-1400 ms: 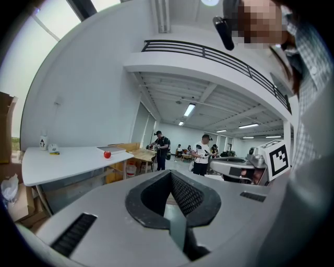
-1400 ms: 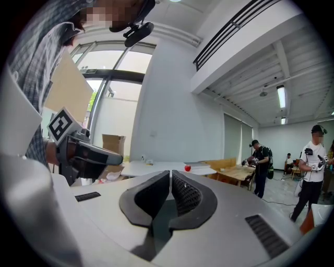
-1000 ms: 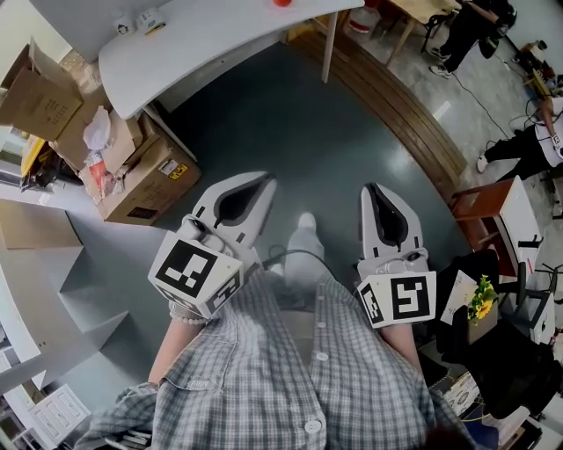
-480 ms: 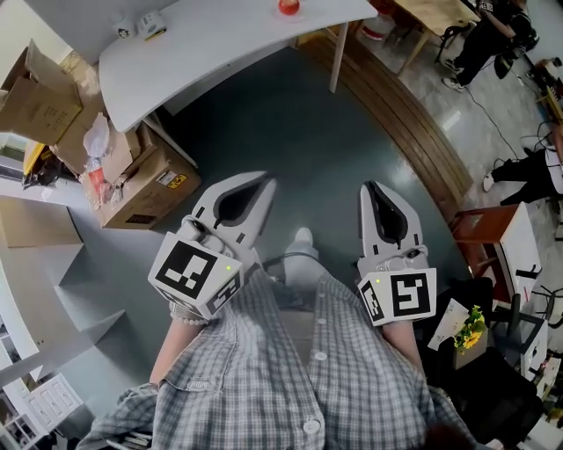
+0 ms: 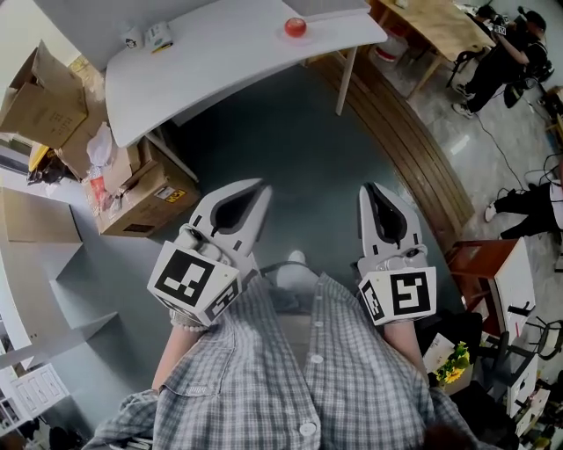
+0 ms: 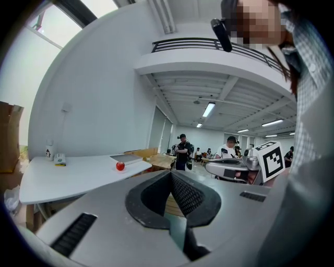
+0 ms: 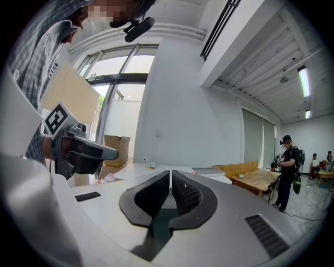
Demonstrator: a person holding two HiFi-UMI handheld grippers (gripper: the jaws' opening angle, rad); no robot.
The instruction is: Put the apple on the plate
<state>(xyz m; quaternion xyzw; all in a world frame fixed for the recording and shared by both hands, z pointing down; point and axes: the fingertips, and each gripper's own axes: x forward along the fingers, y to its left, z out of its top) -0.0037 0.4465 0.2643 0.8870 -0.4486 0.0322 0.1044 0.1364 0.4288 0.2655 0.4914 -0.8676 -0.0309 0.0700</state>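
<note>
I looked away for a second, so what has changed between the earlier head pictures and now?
The person has walked toward the white table: the apple, earlier cut by the top edge, now shows whole and lower, and the cardboard boxes slid down too. Nothing was gripped or released. The left gripper and right gripper stay shut, empty, held out in front.

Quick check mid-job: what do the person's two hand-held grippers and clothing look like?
The left hand-held gripper and right hand-held gripper are light grey tapered shells with black ribbed pads. Each carries a white cube with black square markers. The person wears a grey-and-white checked shirt.
</note>
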